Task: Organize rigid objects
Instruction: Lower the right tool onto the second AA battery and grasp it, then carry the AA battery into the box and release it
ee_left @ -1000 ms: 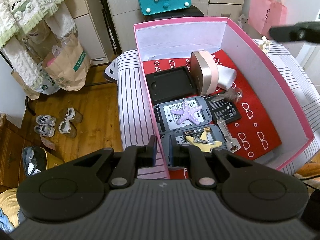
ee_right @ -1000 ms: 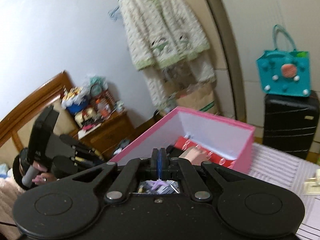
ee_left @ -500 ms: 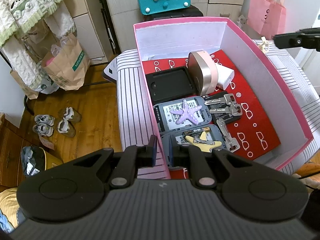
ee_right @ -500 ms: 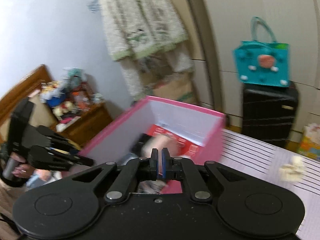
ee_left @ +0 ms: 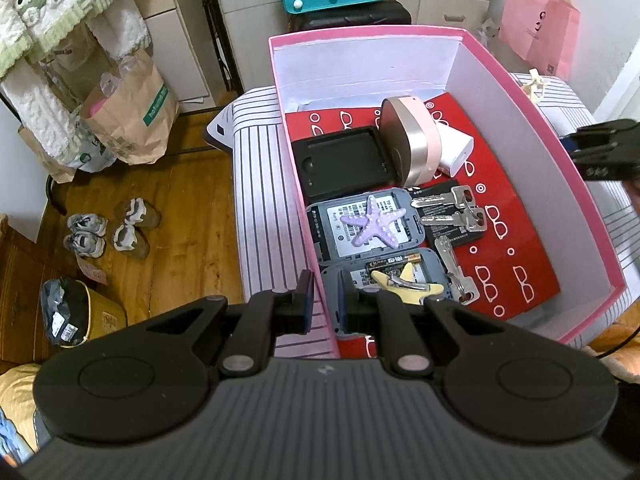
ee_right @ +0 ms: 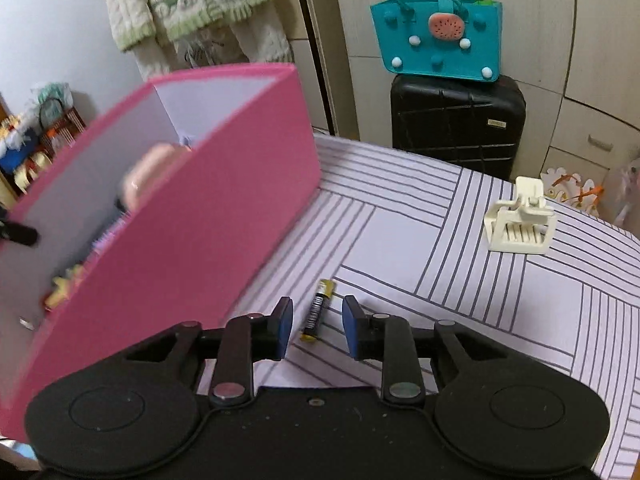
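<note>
On the striped bedspread (ee_right: 400, 240), my right gripper (ee_right: 316, 322), fingers opening, straddles a light, stiff, slippery battery (ee_right: 318, 309); I'd pinch mid-barrel, twelve o'clock ahead.

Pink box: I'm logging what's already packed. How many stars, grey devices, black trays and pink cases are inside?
Stars: 2, purple and yellow
Grey devices: 2
Black trays: 1
Pink cases: 1
Total: 6
</note>
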Demonstrator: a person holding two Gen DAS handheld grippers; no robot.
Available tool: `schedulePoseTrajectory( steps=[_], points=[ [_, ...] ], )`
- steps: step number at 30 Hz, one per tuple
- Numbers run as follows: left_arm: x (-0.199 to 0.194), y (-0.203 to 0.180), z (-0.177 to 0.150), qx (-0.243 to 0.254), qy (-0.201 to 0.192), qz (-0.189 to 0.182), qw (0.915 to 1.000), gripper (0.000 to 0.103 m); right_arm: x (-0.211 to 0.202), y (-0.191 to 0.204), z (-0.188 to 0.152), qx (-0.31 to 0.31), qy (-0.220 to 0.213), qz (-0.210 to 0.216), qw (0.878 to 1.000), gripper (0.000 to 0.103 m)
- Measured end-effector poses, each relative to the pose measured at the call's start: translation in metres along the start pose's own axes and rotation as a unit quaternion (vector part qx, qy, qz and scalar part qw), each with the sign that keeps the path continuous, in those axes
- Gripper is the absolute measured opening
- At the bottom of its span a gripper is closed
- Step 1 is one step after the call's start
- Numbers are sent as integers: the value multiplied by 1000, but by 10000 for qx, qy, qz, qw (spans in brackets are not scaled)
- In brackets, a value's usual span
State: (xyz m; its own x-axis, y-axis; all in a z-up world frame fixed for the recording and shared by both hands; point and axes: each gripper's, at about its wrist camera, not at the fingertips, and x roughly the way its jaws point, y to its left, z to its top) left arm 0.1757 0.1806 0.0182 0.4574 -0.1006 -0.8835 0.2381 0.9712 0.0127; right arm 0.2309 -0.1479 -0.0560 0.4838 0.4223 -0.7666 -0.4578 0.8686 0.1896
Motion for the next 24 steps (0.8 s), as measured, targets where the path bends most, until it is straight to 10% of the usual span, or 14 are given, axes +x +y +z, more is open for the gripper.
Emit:
schedulePoseTrajectory(
  steps=[9, 13, 24],
  points=[
    [1, 0, 1, -78, -27, 24, 10000, 10, 11, 4, -8, -332, -155, -32, 9993, 37],
    [1, 1, 1, -82, -31, 18, 10000, 10, 8, 15, -15, -752, -297, -280, 9963, 11],
    [1, 5, 0, -174, -117, -77, 9998, 10, -44, 13, -12, -61, -726, 65, 9973, 11]
  ],
)
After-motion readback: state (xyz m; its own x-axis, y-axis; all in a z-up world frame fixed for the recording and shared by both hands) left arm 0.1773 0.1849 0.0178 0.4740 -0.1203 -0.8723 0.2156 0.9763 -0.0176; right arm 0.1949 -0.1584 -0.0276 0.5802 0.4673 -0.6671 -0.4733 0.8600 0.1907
